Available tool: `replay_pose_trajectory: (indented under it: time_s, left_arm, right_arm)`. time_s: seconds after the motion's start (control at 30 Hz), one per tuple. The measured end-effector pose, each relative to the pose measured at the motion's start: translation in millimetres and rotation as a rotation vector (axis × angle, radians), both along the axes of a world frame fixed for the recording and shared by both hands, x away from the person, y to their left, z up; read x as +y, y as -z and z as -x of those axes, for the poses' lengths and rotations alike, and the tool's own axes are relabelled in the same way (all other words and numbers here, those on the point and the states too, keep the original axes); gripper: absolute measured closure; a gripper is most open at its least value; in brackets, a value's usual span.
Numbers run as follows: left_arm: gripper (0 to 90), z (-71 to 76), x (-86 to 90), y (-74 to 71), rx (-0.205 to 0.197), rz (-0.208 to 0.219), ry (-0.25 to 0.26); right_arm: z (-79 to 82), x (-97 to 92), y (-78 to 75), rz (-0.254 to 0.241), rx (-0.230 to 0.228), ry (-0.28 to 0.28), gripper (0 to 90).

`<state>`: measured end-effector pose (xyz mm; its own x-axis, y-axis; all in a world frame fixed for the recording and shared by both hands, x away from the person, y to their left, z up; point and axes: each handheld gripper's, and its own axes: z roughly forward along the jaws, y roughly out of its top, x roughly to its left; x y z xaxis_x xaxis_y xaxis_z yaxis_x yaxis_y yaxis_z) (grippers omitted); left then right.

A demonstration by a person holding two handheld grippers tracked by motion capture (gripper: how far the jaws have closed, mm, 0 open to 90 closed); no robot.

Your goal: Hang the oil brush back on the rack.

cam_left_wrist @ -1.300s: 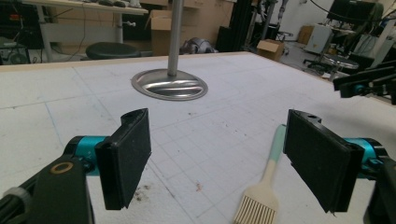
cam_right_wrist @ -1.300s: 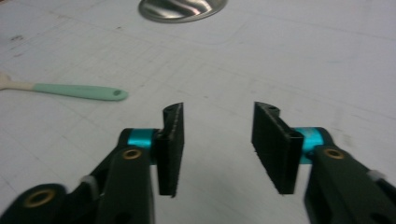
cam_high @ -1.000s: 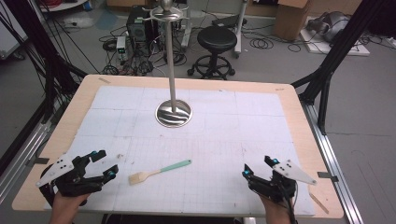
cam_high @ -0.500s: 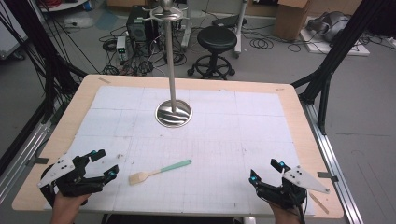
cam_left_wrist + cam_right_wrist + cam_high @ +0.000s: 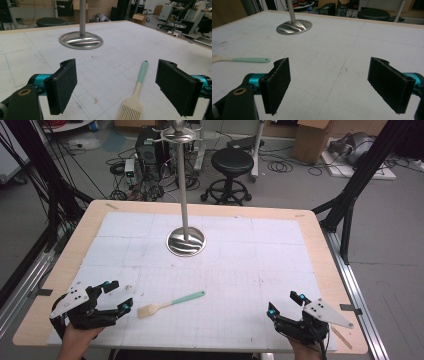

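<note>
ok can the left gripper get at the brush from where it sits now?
Probably yes. The left gripper is open, and the brush lies flat on the mat just ahead between its jaws, nothing in between.

Each tool was black, with 2 flat black jaws faced in rough pads. Bright teal pieces sat behind the jaws. The left tool (image 5: pixel 112 296) and right tool (image 5: pixel 285 304) each carried a grey 3-cornered plate with small dark dots.
</note>
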<state>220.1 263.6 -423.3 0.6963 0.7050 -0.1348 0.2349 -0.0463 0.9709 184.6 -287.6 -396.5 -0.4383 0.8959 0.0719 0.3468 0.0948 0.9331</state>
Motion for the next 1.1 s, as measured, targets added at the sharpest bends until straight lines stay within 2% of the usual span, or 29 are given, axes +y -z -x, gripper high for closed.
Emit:
replay_pose_trajectory:
  time_s: [0.07, 0.17, 0.2, 0.33, 0.4, 0.43, 0.5, 0.53, 0.57, 0.67, 0.87, 1.0, 1.1]
  left_arm:
    - [17.9, 0.2, -1.4, 0.4, 0.002, -0.002, 0.004]
    - [18.7, -1.3, -7.6, -0.7, -0.002, -0.032, 0.025]
    - [20.4, -4.2, -12.1, -2.0, -0.003, -0.054, 0.046]
    - [22.7, -10.0, -21.1, -4.4, 0.007, -0.077, 0.059]
    - [29.1, -14.8, -26.6, -5.3, 0.015, -0.065, 0.090]
    - [29.1, -17.5, -29.9, -5.3, 0.021, -0.066, 0.108]
    - [31.9, -23.4, -37.9, -4.0, 0.039, -0.081, 0.129]
    - [32.5, -28.7, -46.3, -1.9, 0.067, -0.101, 0.163]
    - [33.0, -28.7, -46.3, -1.9, 0.067, -0.101, 0.163]
    - [34.4, -35.1, -59.8, 0.7, 0.100, -0.151, 0.218]
    - [37.0, -49.1, -86.0, 1.9, 0.149, -0.292, 0.306]
    - [41.6, -54.4, -102.3, 7.3, 0.174, -0.353, 0.340]
    - [45.1, -58.5, -107.5, 10.6, 0.198, -0.368, 0.346]
  right_arm:
    - [-0.2, 0.9, -0.3, 0.001, 0.000, -0.003, 17.2]
    - [-0.6, 4.4, 0.1, 0.008, 0.002, -0.023, 17.2]
    - [-0.4, 4.9, 0.6, 0.009, 0.005, -0.026, 17.2]
    - [-0.9, 6.0, 2.2, 0.009, 0.010, -0.034, 17.3]
    - [-3.7, 7.3, 3.1, 0.014, 0.016, -0.044, 17.3]
    - [-3.7, 7.3, 3.1, 0.014, 0.016, -0.044, 17.3]
    - [-5.1, 8.8, 4.0, 0.018, 0.023, -0.049, 17.4]
    - [-4.8, 9.5, 3.7, 0.022, 0.023, -0.051, 17.4]
    - [-4.6, 10.3, 3.3, 0.024, 0.020, -0.053, 17.5]
    - [-3.6, 11.1, 2.6, 0.026, 0.018, -0.057, 17.6]
    - [-3.0, 10.4, 2.6, 0.022, 0.024, -0.058, 17.6]
    - [-2.6, 11.1, 2.0, 0.031, 0.018, -0.062, 17.8]
    - [-2.1, 11.7, 2.0, 0.031, 0.023, -0.064, 17.9]
